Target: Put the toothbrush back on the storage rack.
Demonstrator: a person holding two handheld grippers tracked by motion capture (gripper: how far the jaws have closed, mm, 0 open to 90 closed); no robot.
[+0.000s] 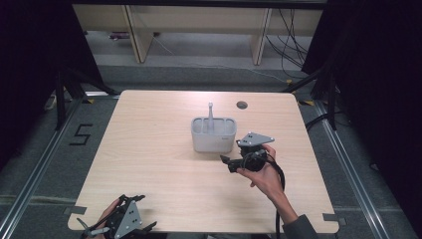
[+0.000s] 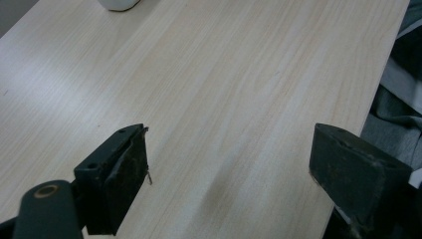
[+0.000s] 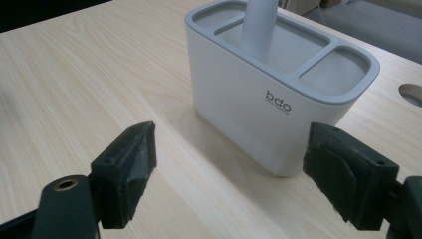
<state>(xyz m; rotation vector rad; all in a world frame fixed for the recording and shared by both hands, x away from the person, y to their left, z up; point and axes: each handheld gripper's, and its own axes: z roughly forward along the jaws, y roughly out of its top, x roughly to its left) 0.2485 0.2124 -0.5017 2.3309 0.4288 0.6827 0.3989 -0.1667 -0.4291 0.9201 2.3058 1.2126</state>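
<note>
Fingers (image 3: 127, 174) of the right gripper (image 3: 226, 174) stand wide and empty, low in the frame, before the white plastic three-compartment caddy (image 3: 239, 104). Closing off-centre could shove the caddy across the pale wooden desk (image 3: 74, 74) and tip its upright grey utensil handle (image 3: 259, 25). The left gripper (image 2: 226, 169), fingers also wide and empty, is too far off to steady it.

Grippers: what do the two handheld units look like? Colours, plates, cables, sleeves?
Both are black two-jaw units. The right gripper carries a grey three-cornered plate on top and trails a black cable past a grey sleeve. The left gripper has the same grey plate. Jaw pads are blocky, dark and scuffed.
</note>
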